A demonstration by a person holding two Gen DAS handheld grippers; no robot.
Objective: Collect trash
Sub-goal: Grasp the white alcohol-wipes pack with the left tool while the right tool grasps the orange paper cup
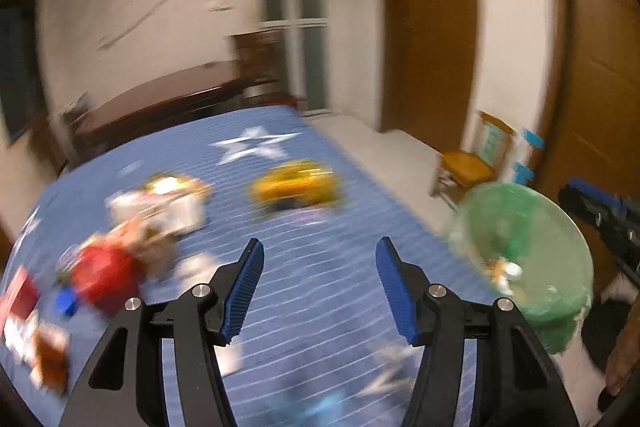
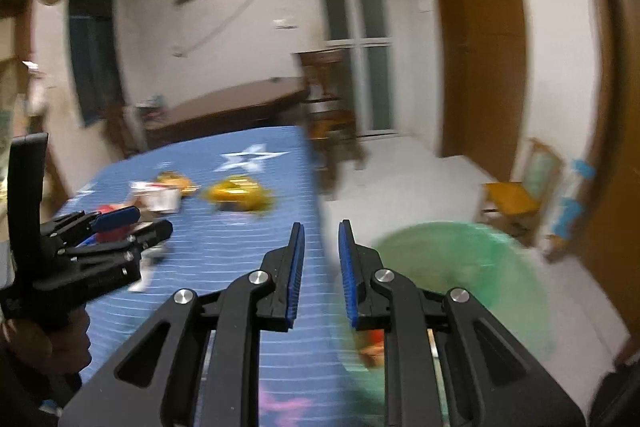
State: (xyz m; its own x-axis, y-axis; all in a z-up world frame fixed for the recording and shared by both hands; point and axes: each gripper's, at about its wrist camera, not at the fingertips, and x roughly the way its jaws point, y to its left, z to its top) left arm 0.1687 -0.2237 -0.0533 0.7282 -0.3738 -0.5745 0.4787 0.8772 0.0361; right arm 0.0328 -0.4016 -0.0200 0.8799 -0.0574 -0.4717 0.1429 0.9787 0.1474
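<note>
Left wrist view is smeared by motion, so no label on the wrappers can be read. The left gripper (image 1: 319, 287) stands half open and empty above the blue striped, star-printed cloth (image 1: 304, 259). A yellow crumpled packet (image 1: 298, 183), a white carton (image 1: 160, 205) and a red wrapper (image 1: 106, 277) lie ahead. The green-lined round bin (image 1: 532, 259) sits off the cloth's right edge. The right gripper (image 2: 321, 273) holds nothing, its jaws narrowly parted.

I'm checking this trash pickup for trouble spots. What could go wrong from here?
The green-lined bin sits off the edge of the blue cloth, so a piece released early might land on the floor. Both views are motion-blurred; the empty left gripper could misjudge the yellow wrapper. The right gripper holds nothing.
</note>
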